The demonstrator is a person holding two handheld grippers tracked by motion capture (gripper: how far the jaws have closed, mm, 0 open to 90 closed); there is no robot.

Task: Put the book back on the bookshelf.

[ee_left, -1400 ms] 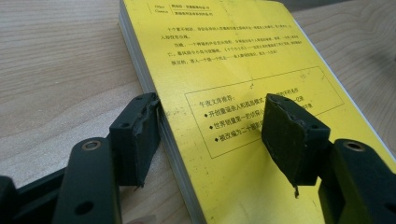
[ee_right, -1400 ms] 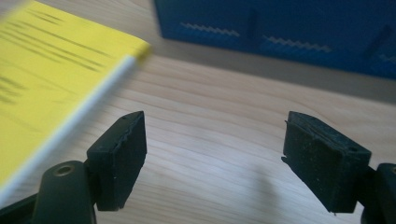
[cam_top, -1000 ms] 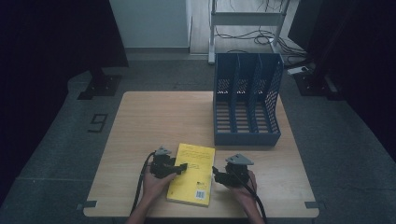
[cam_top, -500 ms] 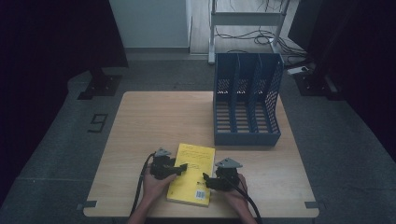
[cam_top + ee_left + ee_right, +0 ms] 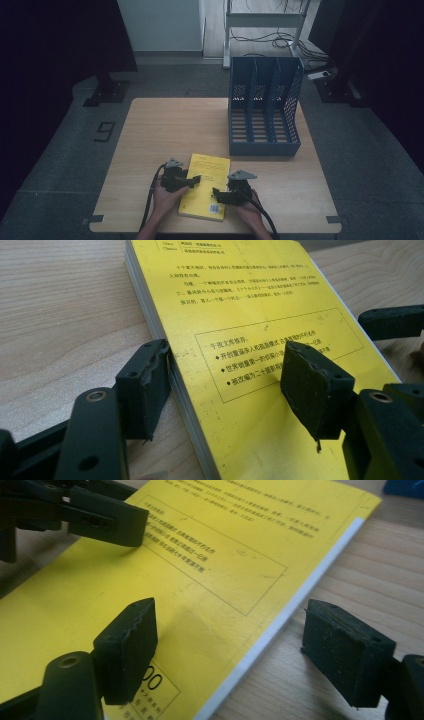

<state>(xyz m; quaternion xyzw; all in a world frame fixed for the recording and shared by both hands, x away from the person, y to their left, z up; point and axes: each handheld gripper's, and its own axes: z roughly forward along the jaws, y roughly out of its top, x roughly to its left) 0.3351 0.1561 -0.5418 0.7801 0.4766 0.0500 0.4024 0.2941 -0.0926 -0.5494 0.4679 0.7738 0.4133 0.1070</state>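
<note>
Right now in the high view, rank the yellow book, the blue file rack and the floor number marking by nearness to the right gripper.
1. Yellow book: directly at the right gripper, to its left.
2. Blue file rack: far right of the table.
3. Floor number marking: off the table's left edge.

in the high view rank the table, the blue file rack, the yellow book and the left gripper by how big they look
1. table
2. blue file rack
3. yellow book
4. left gripper

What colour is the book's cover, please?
Yellow with black print; the book shows best in the left gripper view.
</note>
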